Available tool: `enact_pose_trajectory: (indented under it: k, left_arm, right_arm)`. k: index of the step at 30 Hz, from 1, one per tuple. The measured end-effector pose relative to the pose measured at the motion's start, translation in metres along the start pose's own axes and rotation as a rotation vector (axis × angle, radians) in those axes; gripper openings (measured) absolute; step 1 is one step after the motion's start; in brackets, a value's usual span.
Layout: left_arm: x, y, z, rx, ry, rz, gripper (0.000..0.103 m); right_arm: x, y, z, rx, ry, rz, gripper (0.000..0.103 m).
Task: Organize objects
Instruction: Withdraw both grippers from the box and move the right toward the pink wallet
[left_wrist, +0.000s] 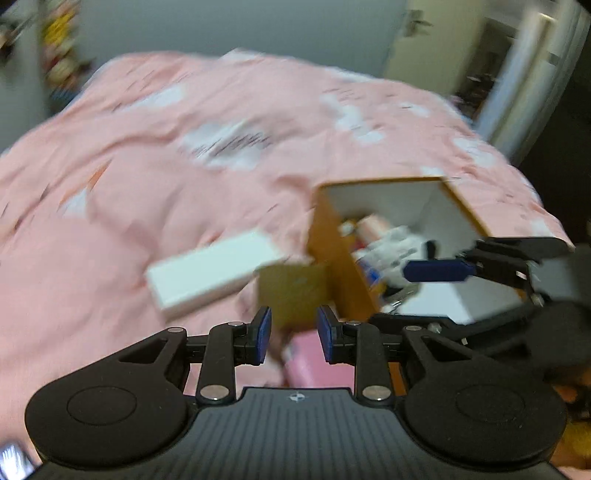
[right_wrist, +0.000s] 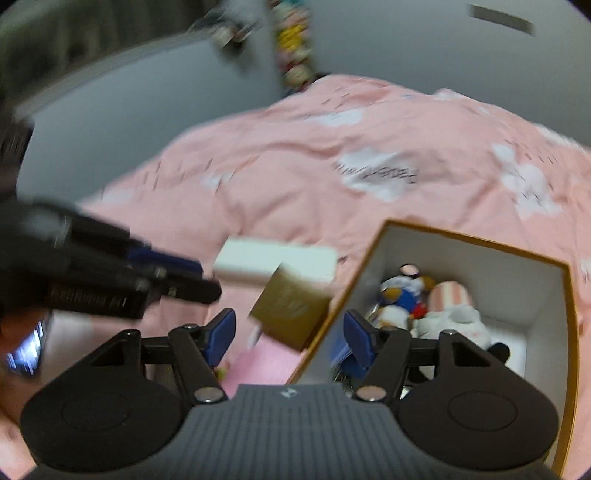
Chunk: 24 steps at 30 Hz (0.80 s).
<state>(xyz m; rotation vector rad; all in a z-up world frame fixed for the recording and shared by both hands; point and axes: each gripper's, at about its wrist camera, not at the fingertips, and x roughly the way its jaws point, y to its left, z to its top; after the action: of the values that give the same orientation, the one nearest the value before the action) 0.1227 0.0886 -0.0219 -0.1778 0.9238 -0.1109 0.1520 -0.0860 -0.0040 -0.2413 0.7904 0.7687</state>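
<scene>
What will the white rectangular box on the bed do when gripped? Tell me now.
The white box looks stiff and flat-sided, so it probably won't roll. Its smooth faces may slip between the pads. It lies on the soft pink bedding, so a push may tilt it rather than slide it.

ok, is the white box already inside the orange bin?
No. In the right wrist view the white box lies on the pink bedspread, outside the orange bin, which holds plush toys.

Two wrist cameras over a bed
Both look forward and down, close above the pink bedspread (left_wrist: 184, 155); both show the open box (right_wrist: 461, 266) and each other's gripper.
</scene>
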Motion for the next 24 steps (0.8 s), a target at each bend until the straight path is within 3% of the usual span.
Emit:
enact_pose_trajectory:
  k: [1,4,10,21,24]
  left_arm:
    - [0.001,0.005,-0.004,-0.023,0.010,0.017,0.032]
    - [0.004,0.020,-0.014,-0.082,0.034,0.061,0.031]
    - [-0.001,0.032,-0.026,-0.096,0.015,0.101,0.031]
    - [-0.009,0.060,-0.039,-0.187,-0.037,0.084,0.031]
    - [-0.012,0.065,-0.039,-0.206,-0.053,0.071,0.031]
  right_arm:
    - [0.006,0.009,0.000,-0.044,0.030,-0.012,0.054]
    - [0.021,0.028,-0.004,-0.130,0.116,-0.027,0.048]
    - [0.055,0.060,0.004,-0.229,0.254,-0.072,0.046]
    - [0.117,0.074,0.014,-0.164,0.456,-0.234,0.049]
    - [0.131,0.074,0.015,-0.118,0.508,-0.261,0.060]
